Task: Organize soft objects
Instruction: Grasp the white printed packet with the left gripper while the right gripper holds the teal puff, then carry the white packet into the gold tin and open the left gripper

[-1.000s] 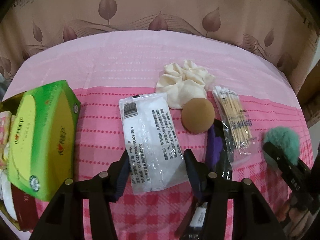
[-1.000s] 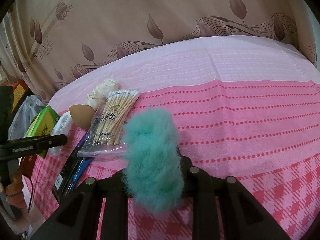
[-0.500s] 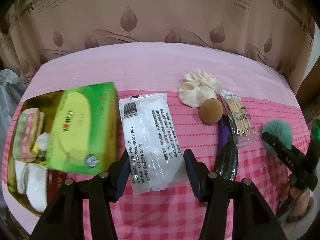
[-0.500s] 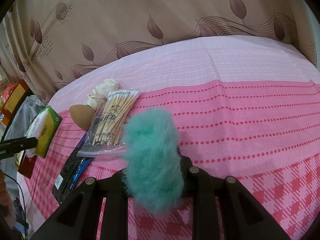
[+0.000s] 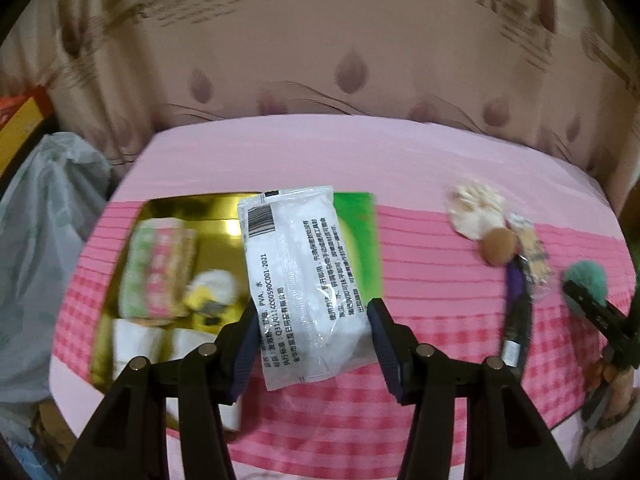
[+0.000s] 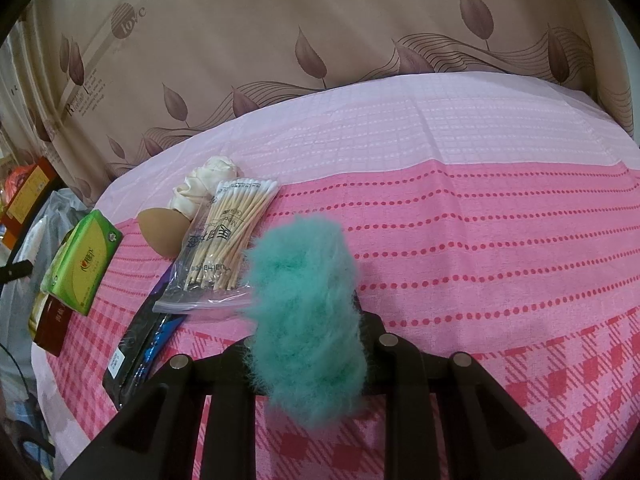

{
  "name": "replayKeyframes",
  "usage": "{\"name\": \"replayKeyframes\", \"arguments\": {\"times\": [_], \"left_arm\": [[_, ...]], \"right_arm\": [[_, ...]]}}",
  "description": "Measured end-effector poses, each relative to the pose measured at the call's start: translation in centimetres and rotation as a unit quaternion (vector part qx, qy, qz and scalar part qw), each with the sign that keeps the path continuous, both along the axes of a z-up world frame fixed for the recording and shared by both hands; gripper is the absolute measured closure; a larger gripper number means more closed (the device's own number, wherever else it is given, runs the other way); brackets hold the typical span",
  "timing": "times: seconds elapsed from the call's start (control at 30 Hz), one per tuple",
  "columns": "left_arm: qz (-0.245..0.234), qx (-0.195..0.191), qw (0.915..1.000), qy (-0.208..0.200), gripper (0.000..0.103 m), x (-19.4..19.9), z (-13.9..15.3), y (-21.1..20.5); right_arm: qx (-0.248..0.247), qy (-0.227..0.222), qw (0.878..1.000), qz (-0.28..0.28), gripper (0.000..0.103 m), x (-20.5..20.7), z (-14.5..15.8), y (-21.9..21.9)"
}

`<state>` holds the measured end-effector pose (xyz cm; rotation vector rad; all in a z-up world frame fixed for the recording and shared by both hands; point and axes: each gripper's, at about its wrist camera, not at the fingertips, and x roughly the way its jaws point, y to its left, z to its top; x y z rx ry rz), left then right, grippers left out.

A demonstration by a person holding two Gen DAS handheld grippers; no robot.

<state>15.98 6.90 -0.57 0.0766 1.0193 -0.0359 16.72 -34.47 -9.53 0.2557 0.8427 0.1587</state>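
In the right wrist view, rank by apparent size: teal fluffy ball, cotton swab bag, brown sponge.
1. teal fluffy ball, though it sits nearest the camera, so it looks inflated
2. cotton swab bag
3. brown sponge, partly hidden

The worktop (image 6: 500, 208) is covered by a cloth, pale pink at the upper part of the frame, deeper pink with dotted stripes and checks lower down. At centre left in the right wrist view lie a cream fabric scrunchie (image 6: 206, 188), a brown sponge (image 6: 162, 231), a clear bag of cotton swabs (image 6: 224, 248) overlapping a dark packet (image 6: 138, 354), and at far left a green tissue pack (image 6: 82, 266) resting on a gold-lined box (image 5: 120, 280).
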Motion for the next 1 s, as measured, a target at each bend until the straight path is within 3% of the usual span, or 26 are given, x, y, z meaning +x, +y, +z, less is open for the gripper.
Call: {"name": "replayKeyframes", "arguments": {"times": [0.27,0.53,1.0], "left_arm": [[0.033,0.026,0.9991,-0.007,0.05,1.5,0.0,5.2],[0.05,0.035,0.998,0.018,0.05,3.5,-2.5,8.4],[0.039,0.039,0.9973,0.049,0.05,7.3,-5.8,9.5]], "right_arm": [[-0.003,0.0,1.0,0.001,0.082,0.1,0.0,0.0],[-0.003,0.0,1.0,0.001,0.082,0.1,-0.1,0.0],[-0.008,0.0,1.0,0.001,0.082,0.1,-0.1,0.0]]}}
